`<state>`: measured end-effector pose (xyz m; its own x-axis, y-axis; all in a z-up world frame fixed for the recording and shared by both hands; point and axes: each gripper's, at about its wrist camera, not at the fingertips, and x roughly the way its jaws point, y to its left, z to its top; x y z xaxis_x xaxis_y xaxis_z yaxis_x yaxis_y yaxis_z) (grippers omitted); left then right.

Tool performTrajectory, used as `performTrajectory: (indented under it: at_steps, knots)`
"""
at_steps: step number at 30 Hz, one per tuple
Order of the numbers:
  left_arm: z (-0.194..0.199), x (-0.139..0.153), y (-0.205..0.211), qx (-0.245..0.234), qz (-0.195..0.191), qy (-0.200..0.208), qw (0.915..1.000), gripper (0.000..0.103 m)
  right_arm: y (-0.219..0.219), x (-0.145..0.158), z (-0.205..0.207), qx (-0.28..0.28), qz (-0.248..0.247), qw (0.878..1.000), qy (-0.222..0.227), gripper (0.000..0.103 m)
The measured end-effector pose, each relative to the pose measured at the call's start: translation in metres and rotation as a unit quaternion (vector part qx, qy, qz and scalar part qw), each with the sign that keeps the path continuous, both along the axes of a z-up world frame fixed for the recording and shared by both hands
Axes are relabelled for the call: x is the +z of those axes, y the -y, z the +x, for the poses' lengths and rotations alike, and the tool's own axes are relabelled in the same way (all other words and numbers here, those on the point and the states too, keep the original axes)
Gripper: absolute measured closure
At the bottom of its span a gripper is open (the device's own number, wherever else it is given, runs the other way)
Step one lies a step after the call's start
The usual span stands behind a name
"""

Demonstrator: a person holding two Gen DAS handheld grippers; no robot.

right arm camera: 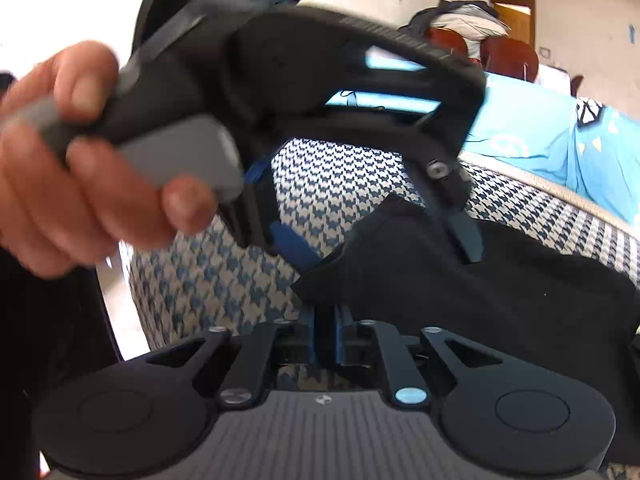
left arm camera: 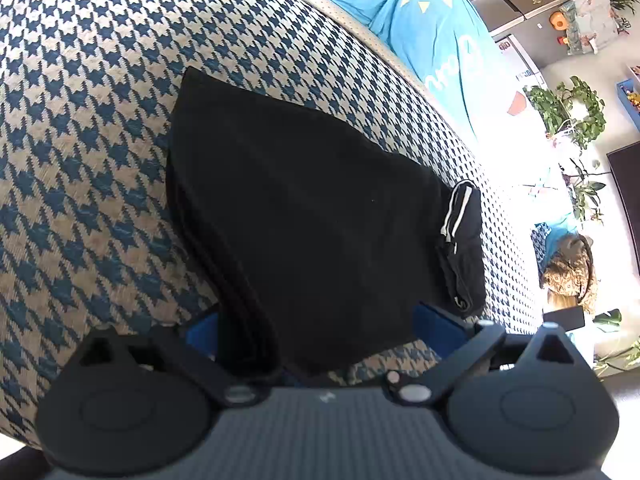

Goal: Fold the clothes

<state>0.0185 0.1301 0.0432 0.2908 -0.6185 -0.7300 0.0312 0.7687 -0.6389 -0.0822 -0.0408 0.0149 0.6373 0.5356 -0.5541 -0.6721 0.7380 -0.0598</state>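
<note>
Fingers of the right gripper (right arm camera: 325,334) are pinching black cloth (left arm camera: 304,216); the left gripper (left arm camera: 320,332) is straddling it wide open on the checked cushion (left arm camera: 88,128).

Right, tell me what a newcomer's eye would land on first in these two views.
First, the black garment, folded flat on the blue-and-cream houndstooth cover, filling the middle of the left wrist view. Next, in the right wrist view, the hand at the left edge holding the left gripper over that garment. Behind, bright turquoise fabric lies at the cover's far edge.
</note>
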Motion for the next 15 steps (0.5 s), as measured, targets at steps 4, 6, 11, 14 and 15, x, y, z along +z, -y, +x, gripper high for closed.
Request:
performTrajectory:
  at_steps: [4,6,11,14,15]
  knots:
    - [0.001,0.002,0.001,0.0,-0.004,0.0,1.0,0.002,-0.004,-0.006,-0.004,0.002,-0.022,1.0,0.022,0.067]
    - [0.001,0.003,0.001,0.002,-0.007,0.0,1.0,0.002,-0.007,-0.008,-0.004,0.005,-0.031,0.999,0.028,0.066]
    - [-0.001,0.004,-0.004,0.002,-0.016,-0.008,0.9998,0.002,-0.015,-0.017,-0.003,0.003,-0.057,0.997,0.048,0.066]
    - [0.001,0.004,-0.005,0.003,-0.012,-0.01,0.9999,0.002,-0.02,-0.018,0.002,-0.009,-0.066,0.996,0.063,0.069]
    - [0.002,0.004,-0.006,0.003,-0.01,-0.009,0.9999,0.002,-0.019,-0.018,0.005,-0.016,-0.062,0.996,0.059,0.082]
